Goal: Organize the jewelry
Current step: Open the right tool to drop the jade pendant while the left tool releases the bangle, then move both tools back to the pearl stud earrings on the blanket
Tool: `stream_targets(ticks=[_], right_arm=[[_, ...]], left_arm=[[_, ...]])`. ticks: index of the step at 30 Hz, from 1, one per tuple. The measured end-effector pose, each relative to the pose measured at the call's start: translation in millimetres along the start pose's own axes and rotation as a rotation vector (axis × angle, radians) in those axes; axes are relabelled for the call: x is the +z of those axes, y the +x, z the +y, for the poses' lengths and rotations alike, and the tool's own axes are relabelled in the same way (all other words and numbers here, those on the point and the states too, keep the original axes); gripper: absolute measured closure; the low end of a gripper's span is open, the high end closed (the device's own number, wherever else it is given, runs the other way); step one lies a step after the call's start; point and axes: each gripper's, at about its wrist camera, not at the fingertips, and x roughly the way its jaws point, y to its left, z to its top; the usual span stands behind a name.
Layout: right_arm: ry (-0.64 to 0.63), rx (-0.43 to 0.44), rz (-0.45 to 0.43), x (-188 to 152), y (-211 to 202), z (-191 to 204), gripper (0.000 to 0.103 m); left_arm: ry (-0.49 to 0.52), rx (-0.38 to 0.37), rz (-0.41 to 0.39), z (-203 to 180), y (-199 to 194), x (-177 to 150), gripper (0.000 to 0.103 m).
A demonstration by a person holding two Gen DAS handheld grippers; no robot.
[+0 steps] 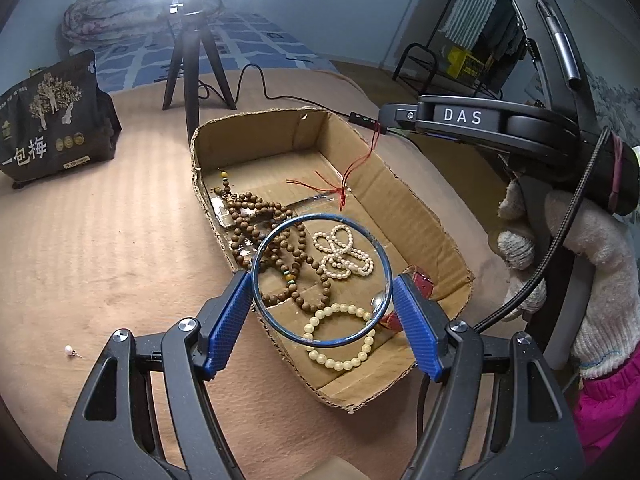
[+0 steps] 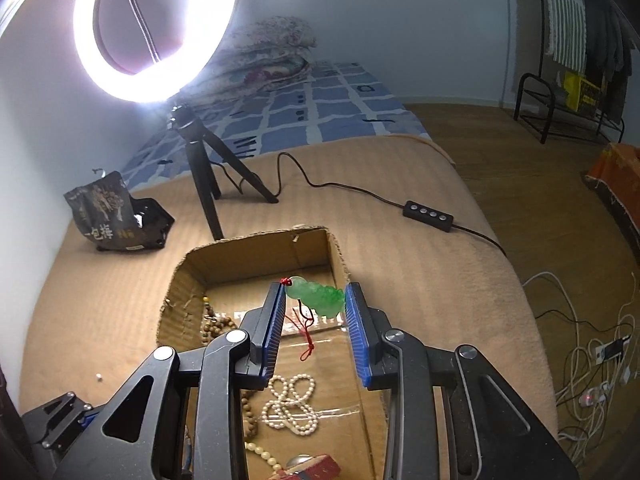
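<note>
My left gripper [image 1: 322, 304] is shut on a blue bangle [image 1: 280, 236], its blue pads pressing the ring's two sides above the cardboard box [image 1: 424, 216]. Inside the box lie brown wooden beads [image 1: 256, 212], a white pearl strand [image 1: 344, 254], a cream bead bracelet [image 1: 340, 360] and a red watch strap [image 1: 422, 280]. My right gripper [image 2: 314, 300] is shut on a green jade pendant [image 2: 320, 298] held over the box [image 2: 180, 280]; its red cord [image 2: 308, 332] dangles down. In the left wrist view that cord [image 1: 352, 168] hangs from the right gripper's body.
A ring light [image 2: 160, 32] on a black tripod [image 2: 208, 184] stands behind the box, its cable and remote [image 2: 428, 216] trailing right. A dark snack bag [image 1: 52, 120] sits far left. A small earring [image 1: 71, 350] lies on the tan cloth. A gloved hand [image 1: 592, 280] is at right.
</note>
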Motion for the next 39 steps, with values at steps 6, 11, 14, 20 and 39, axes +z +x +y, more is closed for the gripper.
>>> stream_targets(ticks=[6, 11, 14, 20, 39], right_arm=[[0.029, -0.007, -0.004, -1.0, -2.2, -7.0, 0.053], [0.031, -0.011, -0.005, -1.3, -3.8, -8.7, 0.053], [0.029, -0.009, -0.006, -1.3, -5.3, -8.7, 0.053], [0.025, -0.009, -0.014, -0.7, -10.1, -5.5, 0.053], [-0.06, 0.017, -0.052, -7.2, -52.4, 29.6, 0.053]], left_arm=[[-0.008, -0.003, 0.011, 0.3, 2.3, 0.0, 0.029], [-0.009, 0.0, 0.007, 2.1, 0.5, -0.4, 0.029], [-0.005, 0.0, 0.004, 2.3, -2.2, -0.6, 0.029], [-0.001, 0.002, -0.005, 1.7, -7.3, -1.2, 0.029], [0.017, 0.091, -0.064, 49.4, -55.9, -19.5, 0.029]])
